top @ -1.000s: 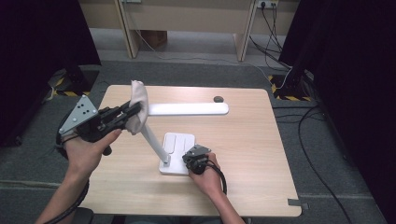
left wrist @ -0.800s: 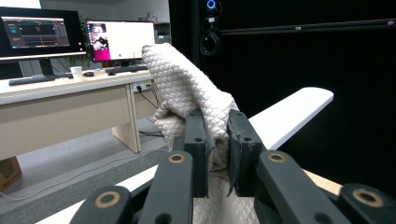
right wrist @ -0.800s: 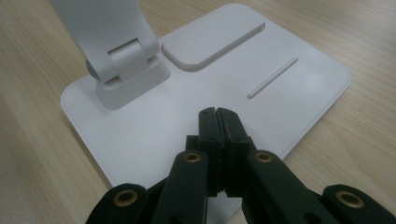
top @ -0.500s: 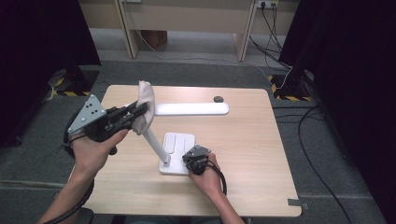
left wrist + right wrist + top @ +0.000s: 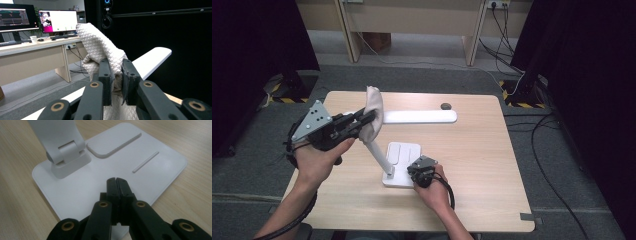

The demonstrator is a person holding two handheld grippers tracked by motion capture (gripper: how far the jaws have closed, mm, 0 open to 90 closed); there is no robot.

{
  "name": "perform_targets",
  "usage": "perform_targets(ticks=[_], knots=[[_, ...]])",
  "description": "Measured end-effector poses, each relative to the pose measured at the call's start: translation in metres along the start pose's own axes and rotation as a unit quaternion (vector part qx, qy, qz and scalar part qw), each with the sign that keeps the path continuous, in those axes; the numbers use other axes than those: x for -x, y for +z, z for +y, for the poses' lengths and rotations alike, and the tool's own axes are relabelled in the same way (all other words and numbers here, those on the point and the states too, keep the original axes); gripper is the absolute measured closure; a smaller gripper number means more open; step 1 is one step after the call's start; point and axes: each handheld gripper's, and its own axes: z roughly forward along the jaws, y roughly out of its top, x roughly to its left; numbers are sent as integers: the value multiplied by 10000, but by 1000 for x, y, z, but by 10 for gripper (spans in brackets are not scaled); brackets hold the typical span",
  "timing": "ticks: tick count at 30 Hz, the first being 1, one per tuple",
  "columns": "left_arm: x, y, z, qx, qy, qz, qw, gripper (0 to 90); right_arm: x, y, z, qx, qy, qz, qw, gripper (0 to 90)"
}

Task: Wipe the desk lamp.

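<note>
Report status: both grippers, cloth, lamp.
Left gripper shut on cloth, cloth against lamp near its hinge. Right gripper shut, empty, tips on lamp base. Small dark object beyond lamp head, not in the way.

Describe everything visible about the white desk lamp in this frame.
The white plastic desk lamp stands on the wooden table: flat square base, hinged stem tilted left, long flat head level above the tabletop. The shut right gripper rests on its base. The left gripper pinches a beige quilted cloth at the stem's top.
</note>
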Motion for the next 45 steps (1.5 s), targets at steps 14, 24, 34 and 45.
perform_targets(ticks=[14,24,34,45], knots=[[7,8,1,-47,-31,-73,10000,801,0,0,0,-3,-13,-4,10000,900],[11,15,3,-60,-23,-146,9999,801,0,0,-1,18,-33,-11,10000,900],[16,22,3,-65,-8,-208,9998,801,-1,0,-1,54,-14,-31,10000,900],[20,27,3,-67,-6,-252,9997,800,-1,0,-2,81,-2,-32,10000,900]])
